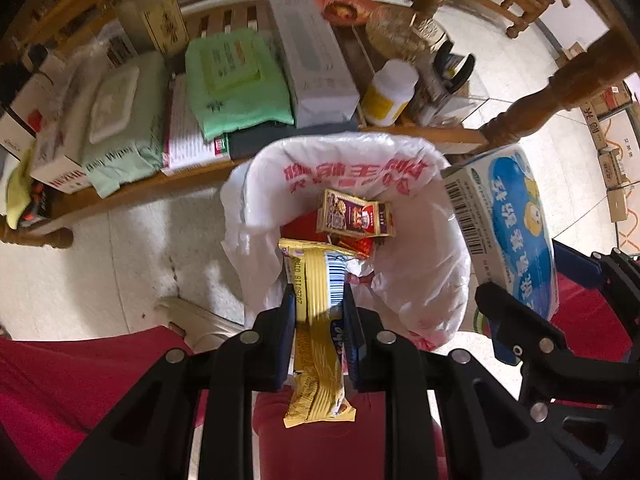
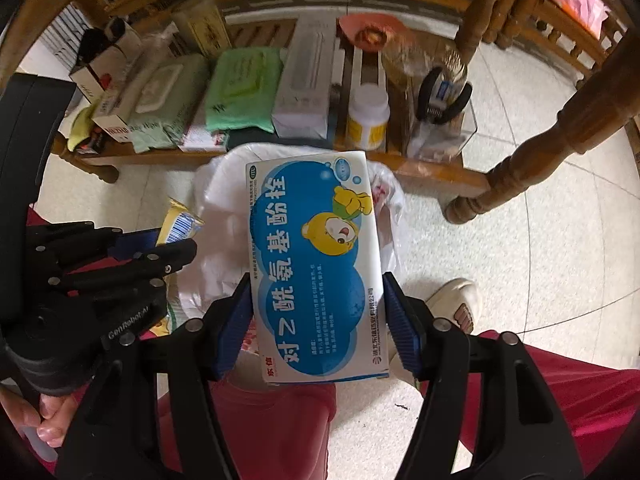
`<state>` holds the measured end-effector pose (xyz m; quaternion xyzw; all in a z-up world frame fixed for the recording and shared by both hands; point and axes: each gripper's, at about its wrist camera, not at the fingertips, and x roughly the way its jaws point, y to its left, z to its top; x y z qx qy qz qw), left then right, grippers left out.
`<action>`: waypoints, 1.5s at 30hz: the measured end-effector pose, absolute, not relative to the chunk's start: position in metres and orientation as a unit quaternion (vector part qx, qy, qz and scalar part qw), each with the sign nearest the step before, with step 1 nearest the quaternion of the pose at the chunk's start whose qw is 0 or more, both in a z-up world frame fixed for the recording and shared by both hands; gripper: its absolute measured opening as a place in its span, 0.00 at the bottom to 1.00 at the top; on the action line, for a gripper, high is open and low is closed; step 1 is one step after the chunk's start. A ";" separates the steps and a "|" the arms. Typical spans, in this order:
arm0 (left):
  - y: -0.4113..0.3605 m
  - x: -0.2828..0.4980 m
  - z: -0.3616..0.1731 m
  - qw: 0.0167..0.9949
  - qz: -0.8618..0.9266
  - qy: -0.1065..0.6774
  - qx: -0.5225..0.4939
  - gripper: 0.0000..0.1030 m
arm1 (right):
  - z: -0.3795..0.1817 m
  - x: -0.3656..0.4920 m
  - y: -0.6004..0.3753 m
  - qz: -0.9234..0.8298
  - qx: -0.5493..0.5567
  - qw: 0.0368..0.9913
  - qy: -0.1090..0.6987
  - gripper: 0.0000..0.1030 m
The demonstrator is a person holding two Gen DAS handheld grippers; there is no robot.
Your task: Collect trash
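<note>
A bin lined with a white plastic bag (image 1: 424,248) stands on the floor; inside lie a small gold and purple box (image 1: 354,216) and red wrappers. My left gripper (image 1: 318,304) is shut on a yellow wrapper (image 1: 318,320) and holds it over the bin's near rim. My right gripper (image 2: 316,300) is shut on a white and blue medicine box (image 2: 316,264) with a cartoon bear, held above the bag (image 2: 224,208). That box also shows at the right in the left wrist view (image 1: 516,232). The left gripper and wrapper (image 2: 180,224) show at the left in the right wrist view.
A low wooden shelf (image 1: 440,140) behind the bin carries wipes packs (image 1: 236,80), boxes, a white and yellow bottle (image 1: 390,94) and a clear container. A turned wooden leg (image 2: 516,176) stands at the right. The person's red trousers and a white shoe (image 2: 456,304) are near the bin.
</note>
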<state>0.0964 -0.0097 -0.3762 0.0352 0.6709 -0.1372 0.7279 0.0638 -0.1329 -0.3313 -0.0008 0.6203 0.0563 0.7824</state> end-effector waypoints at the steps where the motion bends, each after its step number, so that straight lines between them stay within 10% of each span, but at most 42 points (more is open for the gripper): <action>1: -0.009 0.098 -0.381 0.724 -0.135 0.675 0.035 0.21 | -0.336 0.066 -0.134 0.056 -0.001 0.779 0.624 0.60; 18: -0.003 0.125 -0.438 0.673 -0.106 0.732 0.004 0.23 | -0.399 0.097 -0.127 0.060 0.009 0.737 0.673 0.60; 25: 0.000 0.125 -0.440 0.668 -0.094 0.738 0.000 0.46 | -0.407 0.101 -0.133 0.052 0.026 0.730 0.681 0.61; 45: 0.008 0.119 -0.391 0.726 -0.057 0.684 0.044 0.73 | -0.365 0.085 -0.142 0.032 0.040 0.764 0.643 0.75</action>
